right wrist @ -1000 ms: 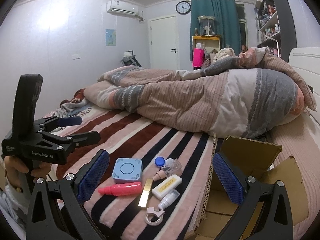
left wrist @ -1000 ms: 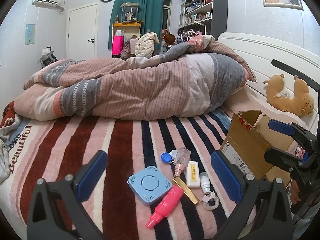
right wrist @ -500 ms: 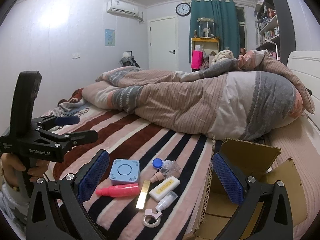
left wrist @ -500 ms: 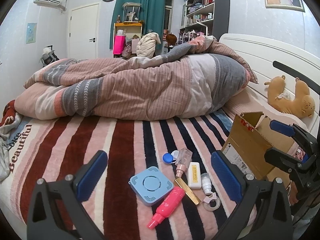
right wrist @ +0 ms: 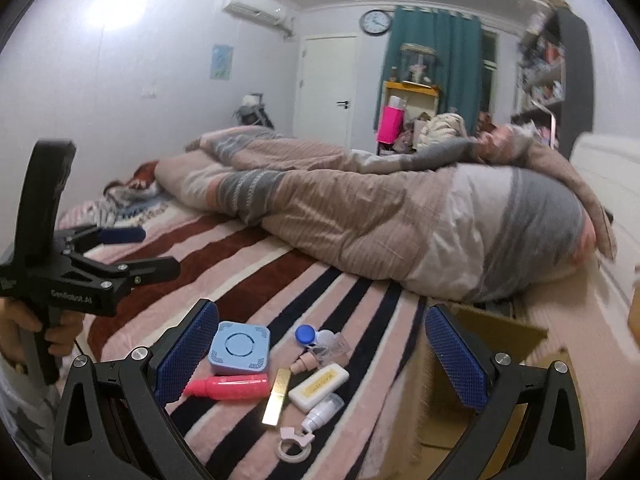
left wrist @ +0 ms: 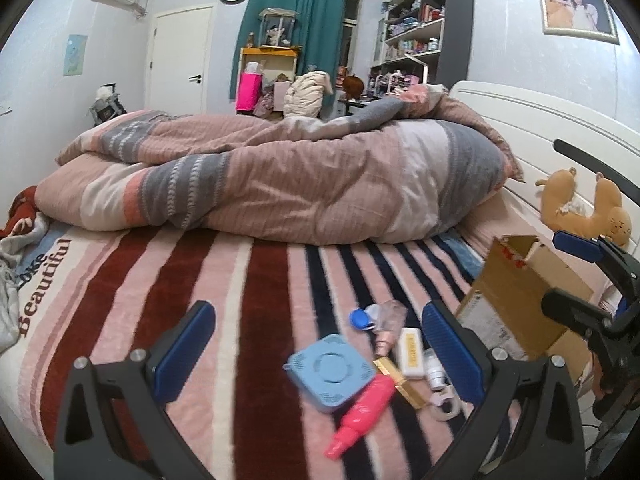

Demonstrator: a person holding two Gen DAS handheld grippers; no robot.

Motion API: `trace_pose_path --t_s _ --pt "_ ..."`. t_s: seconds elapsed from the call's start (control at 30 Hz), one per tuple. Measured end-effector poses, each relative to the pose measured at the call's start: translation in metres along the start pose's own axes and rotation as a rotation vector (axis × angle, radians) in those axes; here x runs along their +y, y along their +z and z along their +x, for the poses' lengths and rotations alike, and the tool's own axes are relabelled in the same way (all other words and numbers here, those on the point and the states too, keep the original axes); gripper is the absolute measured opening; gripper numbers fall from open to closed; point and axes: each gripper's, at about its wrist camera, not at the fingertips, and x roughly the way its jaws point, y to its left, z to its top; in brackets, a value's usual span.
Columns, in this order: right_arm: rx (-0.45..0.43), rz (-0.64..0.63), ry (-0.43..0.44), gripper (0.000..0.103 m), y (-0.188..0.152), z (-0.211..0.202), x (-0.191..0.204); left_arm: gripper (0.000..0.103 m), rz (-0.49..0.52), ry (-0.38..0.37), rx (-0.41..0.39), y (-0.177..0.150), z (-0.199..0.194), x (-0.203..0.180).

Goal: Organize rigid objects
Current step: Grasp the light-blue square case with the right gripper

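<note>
Small items lie together on the striped blanket: a blue square case, a pink bottle, a gold bar, a white box with a yellow label, a small white bottle, a ring clip, a blue-capped lens case. An open cardboard box stands right of them. My left gripper and right gripper are open and empty, above the items.
A bunched pink and grey duvet lies across the bed behind the items. A brown plush toy leans on the white headboard. Shelves, a door and teal curtains stand at the far wall.
Both grippers have moved closer to the pile of items, the right one swinging left. Both stay open and empty.
</note>
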Motion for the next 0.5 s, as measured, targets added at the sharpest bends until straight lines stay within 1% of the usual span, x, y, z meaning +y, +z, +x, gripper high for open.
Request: trace_pose_path --t_s 0.03,0.07,0.1,0.17,0.3,0.33,0.5 --pt "0.012 -0.018 0.016 0.098 0.003 0.006 0.008 0.103 -0.002 0.021 0.005 -0.001 0.002 0.009" --pt "0.03 -0.032 0.039 0.092 0.004 0.015 0.017 0.103 0.0 0.038 0.009 -0.002 0.005 0.016" --pt "0.057 -0.043 0.068 0.091 0.005 0.026 0.027 0.103 0.001 0.048 0.012 -0.002 0.006 0.021" --pt "0.124 -0.065 0.138 0.091 0.004 0.053 0.045 0.103 0.009 0.091 0.037 -0.006 0.015 0.039" --pt "0.281 -0.065 0.248 0.09 -0.013 0.113 0.072 0.103 0.005 0.114 0.085 -0.014 0.031 0.062" --pt "0.322 -0.057 0.263 0.09 -0.019 0.129 0.076 0.103 0.001 0.112 0.097 -0.016 0.036 0.067" --pt "0.44 -0.042 0.278 0.091 -0.045 0.18 0.084 0.103 0.0 0.099 0.152 -0.028 0.055 0.083"
